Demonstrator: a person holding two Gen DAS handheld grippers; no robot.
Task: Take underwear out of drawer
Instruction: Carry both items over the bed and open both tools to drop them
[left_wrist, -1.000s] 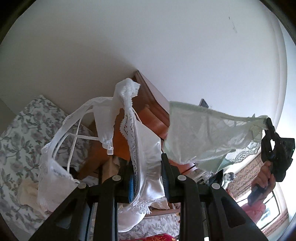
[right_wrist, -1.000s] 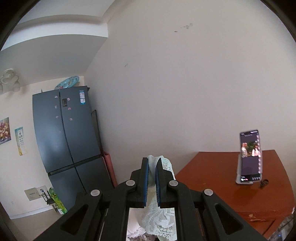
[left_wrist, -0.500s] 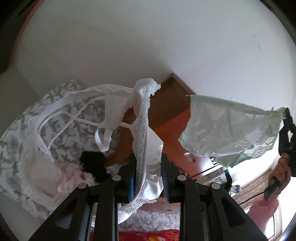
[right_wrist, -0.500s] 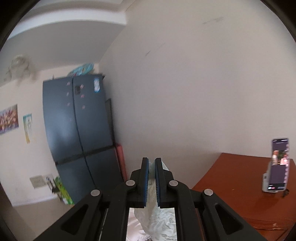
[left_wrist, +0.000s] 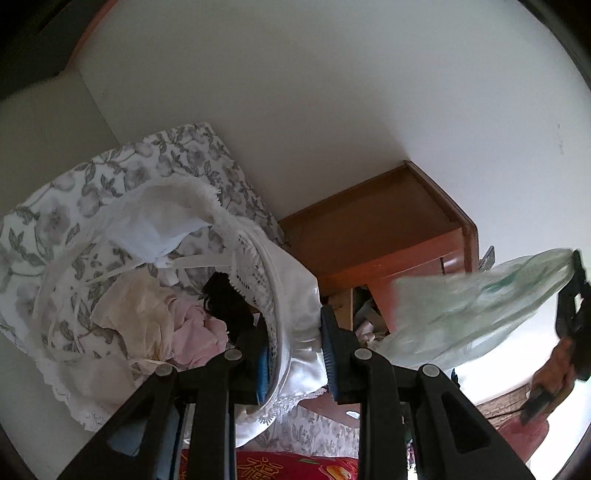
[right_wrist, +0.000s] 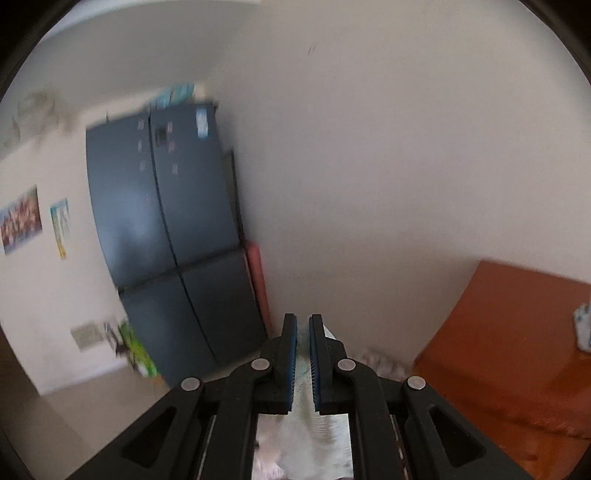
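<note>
Since a second ago your left gripper (left_wrist: 291, 328) has swung toward the floral bedding (left_wrist: 122, 173), jaws clamped on the white lace garment (left_wrist: 280, 280). Your right gripper (right_wrist: 303, 354) pinches the pale green underwear (left_wrist: 465, 310), held aloft, blurred.

Two fisheye views, each looking forward along a handheld gripper's two fingers. The left wrist view sits close behind the left gripper (left_wrist: 291, 332) and looks down over a floral bedspread (left_wrist: 147, 173) on the left toward a wooden cabinet (left_wrist: 384, 236) farther off against a white wall; the right gripper (left_wrist: 574, 291) appears at its right edge. The right wrist view sits just behind its own fingers, facing a far dark refrigerator (right_wrist: 166, 229) on the left. Both views share the wooden cabinet and white wall.
</note>
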